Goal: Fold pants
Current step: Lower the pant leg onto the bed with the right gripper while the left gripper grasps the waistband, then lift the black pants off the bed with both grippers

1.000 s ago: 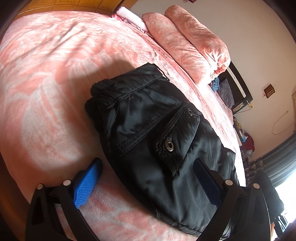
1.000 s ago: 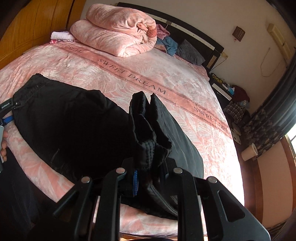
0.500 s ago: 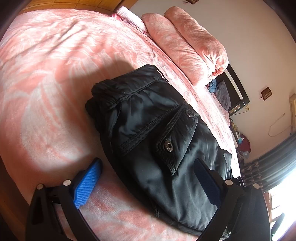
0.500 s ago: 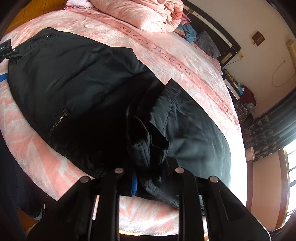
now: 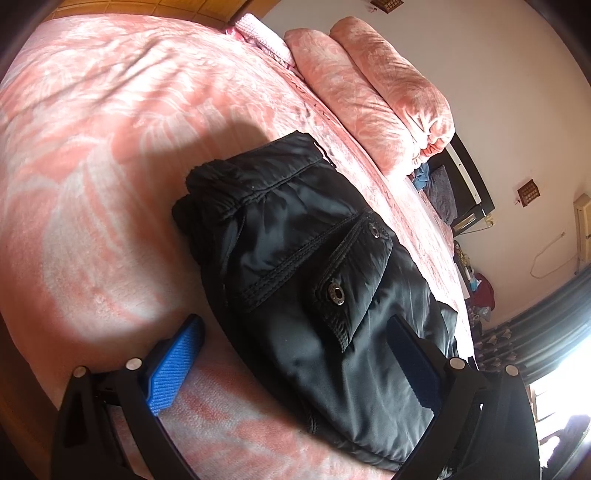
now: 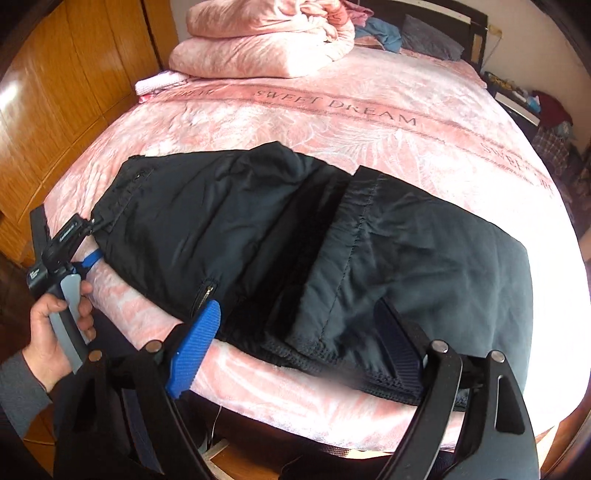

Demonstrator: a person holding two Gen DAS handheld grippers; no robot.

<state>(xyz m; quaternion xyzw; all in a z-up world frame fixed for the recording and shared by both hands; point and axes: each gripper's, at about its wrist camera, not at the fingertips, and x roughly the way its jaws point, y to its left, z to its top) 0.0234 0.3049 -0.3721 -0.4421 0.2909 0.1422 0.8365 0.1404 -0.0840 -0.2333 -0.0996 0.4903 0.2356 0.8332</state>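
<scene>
The black pants [image 6: 280,236] lie on the pink bed near its front edge, with the leg end folded over the middle. In the left wrist view the waist end and a snap pocket flap [image 5: 347,284] show. My left gripper [image 5: 295,365] is open, its blue pads either side of the waist end; it also shows in the right wrist view [image 6: 74,243], held by a hand. My right gripper [image 6: 299,343] is open and empty, just in front of the folded leg hems.
A folded pink quilt [image 6: 266,40] lies at the back of the bed [image 6: 332,122]. A wooden wardrobe [image 6: 55,110] stands to the left. The dark headboard [image 6: 436,22] and cluttered nightstands are at the far right.
My right gripper has opened and let go of the leg end, which now lies folded flat over the pants. The gripper has drawn back. My left gripper has stayed in place.
</scene>
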